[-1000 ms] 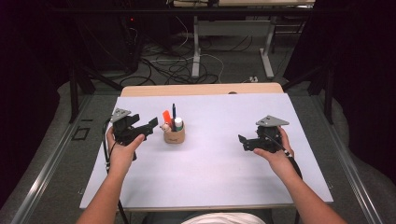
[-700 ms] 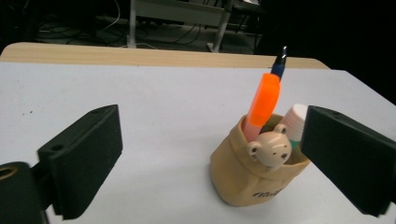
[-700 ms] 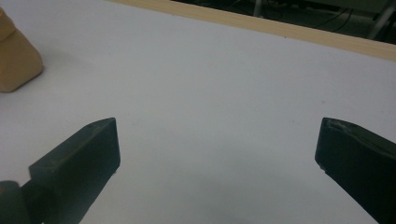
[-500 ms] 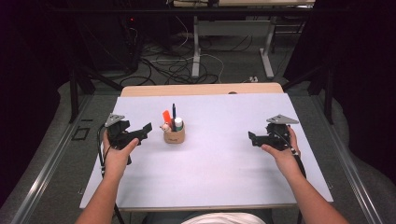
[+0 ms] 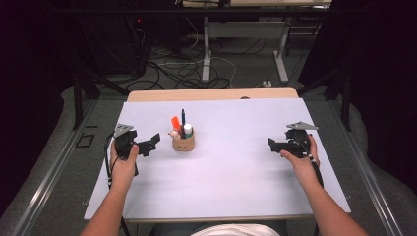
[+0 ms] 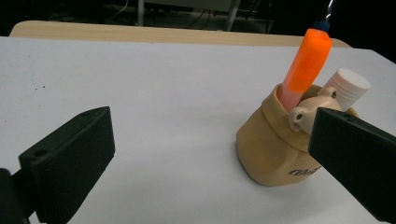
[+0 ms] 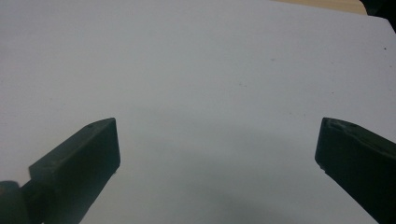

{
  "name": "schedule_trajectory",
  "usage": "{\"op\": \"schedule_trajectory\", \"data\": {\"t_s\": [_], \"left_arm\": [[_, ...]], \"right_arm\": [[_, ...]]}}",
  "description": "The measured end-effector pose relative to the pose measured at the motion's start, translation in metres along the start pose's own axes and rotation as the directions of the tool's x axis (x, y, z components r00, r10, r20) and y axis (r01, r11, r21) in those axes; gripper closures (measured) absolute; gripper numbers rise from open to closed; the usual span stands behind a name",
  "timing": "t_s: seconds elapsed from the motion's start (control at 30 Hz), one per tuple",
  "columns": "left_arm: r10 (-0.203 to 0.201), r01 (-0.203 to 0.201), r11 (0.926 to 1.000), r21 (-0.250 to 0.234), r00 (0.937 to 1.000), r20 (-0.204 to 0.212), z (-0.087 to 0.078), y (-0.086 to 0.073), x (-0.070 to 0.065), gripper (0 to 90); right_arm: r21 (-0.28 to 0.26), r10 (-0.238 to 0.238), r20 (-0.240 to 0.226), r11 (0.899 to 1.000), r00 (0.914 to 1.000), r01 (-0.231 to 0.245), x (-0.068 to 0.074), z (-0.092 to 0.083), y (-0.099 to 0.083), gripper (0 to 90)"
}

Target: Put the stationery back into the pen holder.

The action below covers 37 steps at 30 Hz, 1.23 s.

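The left gripper (image 5: 153, 142) hung low over the white table (image 5: 236, 167), near its left edge, with its jaws spread wide and nothing between them; they had just been opening. It pointed toward the tan cup (image 5: 183, 143), which stood on the table left of centre, just beside the jaw tips but not touching them. In the left gripper view the cup (image 6: 275, 149) sat to the right, partly behind the right jaw, and held an orange marker (image 6: 306, 65) leaning to the right, a white capped tube (image 6: 348, 86) and a small beige figure (image 6: 310, 112) at its rim. A blue pen (image 5: 183, 117) stood upright in the cup too. The right gripper (image 5: 273, 145) hovered near the table's right edge, well apart from the cup, its jaws also wide and empty over bare table.
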<state>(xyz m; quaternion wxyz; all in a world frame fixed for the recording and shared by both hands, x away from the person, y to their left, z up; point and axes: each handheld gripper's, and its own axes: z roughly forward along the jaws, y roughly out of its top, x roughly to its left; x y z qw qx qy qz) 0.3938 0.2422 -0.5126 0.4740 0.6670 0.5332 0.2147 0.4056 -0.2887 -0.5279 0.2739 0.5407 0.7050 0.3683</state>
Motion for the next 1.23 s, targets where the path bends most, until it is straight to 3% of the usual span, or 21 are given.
{"op": "schedule_trajectory", "data": {"t_s": [0.5, 0.8, 1.23], "left_arm": [[-0.018, 0.019, 0.9993, 0.031, 0.9992, -0.034, 0.004, -0.007, 0.008, 0.6], [-0.021, 0.023, 0.9987, 0.046, 0.9989, -0.043, 0.006, -0.010, 0.011, 0.7], [-0.013, 0.017, 0.9977, 0.065, 0.9985, -0.053, 0.008, -0.011, 0.012, 0.7]], "right_arm": [[0.043, 0.086, 0.041, 0.995, 0.9955, -0.088, -0.016, 0.008, -0.006, 0.0], [0.059, 0.098, 0.049, 0.993, 0.9940, -0.100, -0.017, 0.010, -0.008, 0.0], [0.077, 0.080, 0.042, 0.994, 0.9959, -0.083, -0.016, 0.013, -0.010, 0.0]]}}
